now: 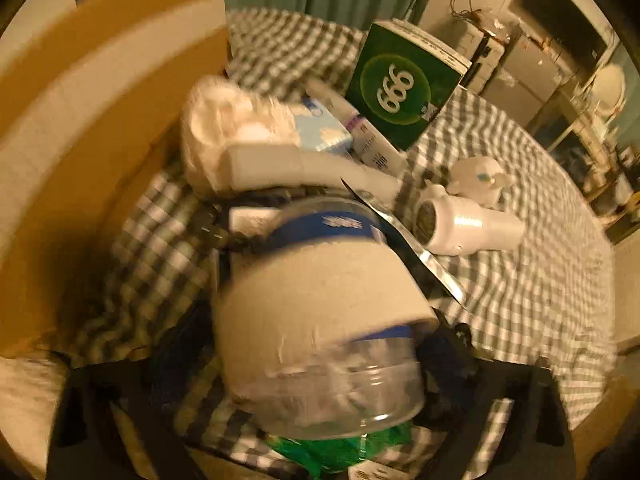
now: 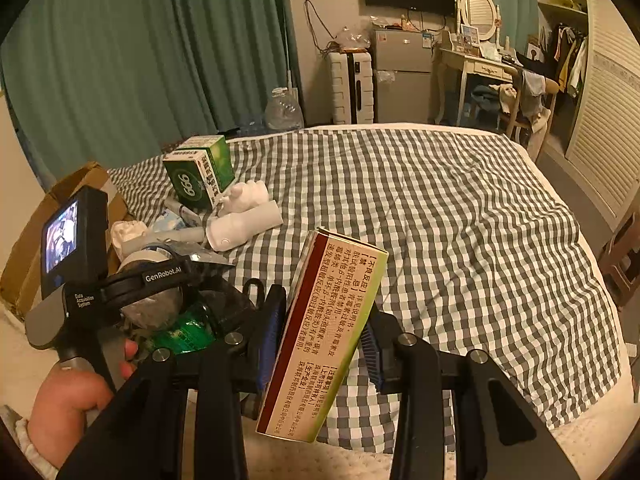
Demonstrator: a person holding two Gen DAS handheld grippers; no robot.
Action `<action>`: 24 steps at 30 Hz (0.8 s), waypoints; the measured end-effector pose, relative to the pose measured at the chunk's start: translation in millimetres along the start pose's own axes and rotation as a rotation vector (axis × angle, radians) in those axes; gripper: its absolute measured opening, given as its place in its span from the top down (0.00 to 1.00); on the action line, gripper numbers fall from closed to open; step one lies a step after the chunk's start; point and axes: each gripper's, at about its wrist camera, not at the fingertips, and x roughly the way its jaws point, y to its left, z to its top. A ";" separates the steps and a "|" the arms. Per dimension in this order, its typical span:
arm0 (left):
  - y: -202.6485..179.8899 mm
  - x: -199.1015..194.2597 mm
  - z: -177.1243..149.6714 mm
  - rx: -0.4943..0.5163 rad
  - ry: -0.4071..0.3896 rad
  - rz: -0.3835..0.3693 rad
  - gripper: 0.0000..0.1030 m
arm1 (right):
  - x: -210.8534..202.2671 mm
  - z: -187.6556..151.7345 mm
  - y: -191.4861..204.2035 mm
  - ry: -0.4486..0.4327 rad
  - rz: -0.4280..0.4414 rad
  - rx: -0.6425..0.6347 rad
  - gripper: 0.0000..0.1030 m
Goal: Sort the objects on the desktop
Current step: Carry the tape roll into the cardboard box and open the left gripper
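My left gripper (image 1: pixel 320 344) is shut on a clear plastic bottle (image 1: pixel 320 312) with a pale label and blue bands, held above the checked cloth; the view is blurred. My right gripper (image 2: pixel 320 344) is shut on a medicine box (image 2: pixel 324 336) with red and green edges and printed text, held upright above the cloth. The left gripper and its handle (image 2: pixel 80 280) show at the left of the right wrist view, with the hand under it. A pile lies beyond: a green "999" box (image 1: pixel 400 88), a white cylindrical device (image 1: pixel 468 228), white tubes and tissue (image 1: pixel 240 132).
A cardboard box (image 1: pixel 80 120) stands at the left edge of the checked cloth (image 2: pixel 440 220). A green packet (image 1: pixel 340 448) lies under the bottle. Behind the bed are green curtains, a water jug (image 2: pixel 283 111), a suitcase, a small fridge and a dressing table.
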 end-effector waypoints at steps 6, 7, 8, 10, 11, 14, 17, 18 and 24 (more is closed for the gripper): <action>21.8 -37.3 -6.1 0.028 -0.008 -0.142 0.17 | -12.2 1.2 1.3 -0.013 0.018 0.002 0.66; 25.0 -48.9 -7.6 0.045 -0.015 -0.158 0.17 | -14.1 1.9 1.8 -0.017 0.024 0.004 0.66; 28.5 -62.8 -8.3 0.070 -0.023 -0.174 0.17 | -15.9 2.7 2.4 -0.022 0.030 0.007 0.66; 34.6 -88.9 -10.8 0.111 -0.050 -0.198 0.17 | -20.8 5.1 3.0 -0.030 0.042 0.008 0.66; 37.6 -103.8 -13.9 0.132 -0.065 -0.206 0.17 | -23.2 5.7 3.9 -0.035 0.044 0.007 0.66; 45.9 -137.9 -15.4 0.160 -0.133 -0.216 0.16 | -30.3 7.7 6.2 -0.050 0.053 0.001 0.66; 54.7 -155.3 -20.3 0.185 -0.206 -0.197 0.16 | -33.0 8.9 9.6 -0.054 0.056 -0.009 0.66; 57.2 -156.3 -22.8 0.189 -0.232 -0.190 0.16 | -33.6 9.2 11.8 -0.053 0.060 -0.013 0.66; 70.8 -157.4 -8.2 0.101 -0.217 -0.250 0.16 | -33.9 6.7 33.9 -0.049 0.104 -0.076 0.66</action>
